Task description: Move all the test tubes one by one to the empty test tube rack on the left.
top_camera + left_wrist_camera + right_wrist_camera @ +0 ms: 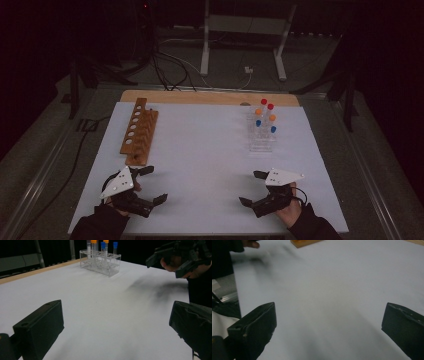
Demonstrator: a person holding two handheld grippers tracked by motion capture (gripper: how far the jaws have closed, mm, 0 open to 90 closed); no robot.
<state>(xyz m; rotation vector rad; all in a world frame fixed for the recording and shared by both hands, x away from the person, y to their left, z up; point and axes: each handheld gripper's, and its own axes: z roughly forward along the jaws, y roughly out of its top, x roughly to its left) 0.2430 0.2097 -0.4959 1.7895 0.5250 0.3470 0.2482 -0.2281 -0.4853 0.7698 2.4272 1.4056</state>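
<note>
Inside clear rack [262,141], upright capped tubes [264,116]; wooden rack [139,132] vacant.

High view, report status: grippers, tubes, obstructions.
Left hand-held gripper and right hand-held gripper open, empty, at near edge. Capped tubes upright in clear rack, far right. Wooden rack far left, holes empty. Nothing between grippers and racks.

Lab bench setting: clear rack [262,135] of capped sample tubes far right, wooden tube rack [139,131] far left, white table [200,150], dark floor with cables [170,65].
</note>
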